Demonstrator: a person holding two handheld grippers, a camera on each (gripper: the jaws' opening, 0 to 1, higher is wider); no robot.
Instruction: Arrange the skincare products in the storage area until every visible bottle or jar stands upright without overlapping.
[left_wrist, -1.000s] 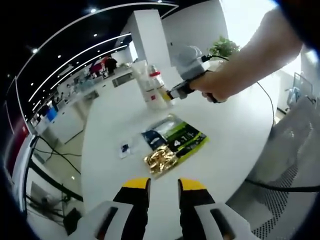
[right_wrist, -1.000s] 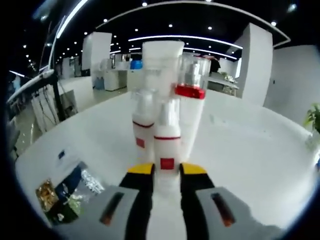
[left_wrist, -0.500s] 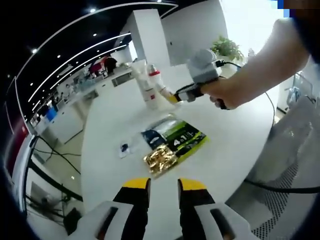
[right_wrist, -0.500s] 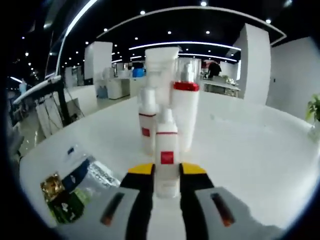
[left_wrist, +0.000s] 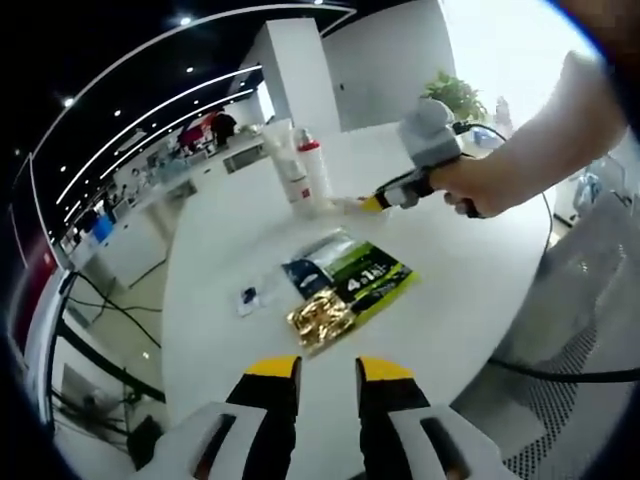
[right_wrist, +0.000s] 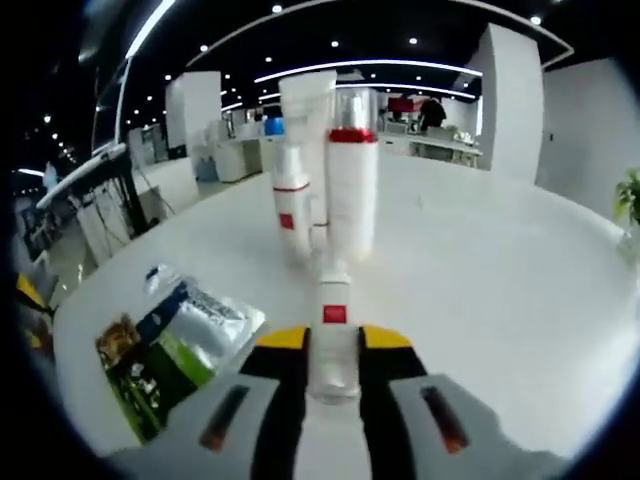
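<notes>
So, quick count from my end. In the right gripper view my right gripper (right_wrist: 333, 345) has its jaws closed on one small white bottle (right_wrist: 333, 322) with a red label, held upright just above the white surface (right_wrist: 480, 280). Beyond it stand three more containers, bunched together and all upright: a tall white tube (right_wrist: 308, 110), a slim white bottle with a red band (right_wrist: 291, 205) in front of the tube, and a bigger bottle with a clear cap and red collar (right_wrist: 350, 180) beside them. That makes four skincare items in total, one in the jaws and three standing.

Off to the left lie the snack packets (right_wrist: 165, 345), flat on the surface: I count one gold, one green-black and one blue-silver, overlapping each other.

In the left gripper view my left gripper (left_wrist: 328, 372) hangs over the near edge of the surface with its jaws a little apart and nothing between them. From there I see a hand (left_wrist: 470, 185) holding the right gripper near the standing group, plus one small blue-and-white sachet (left_wrist: 250, 297) just beside the packets.
</notes>
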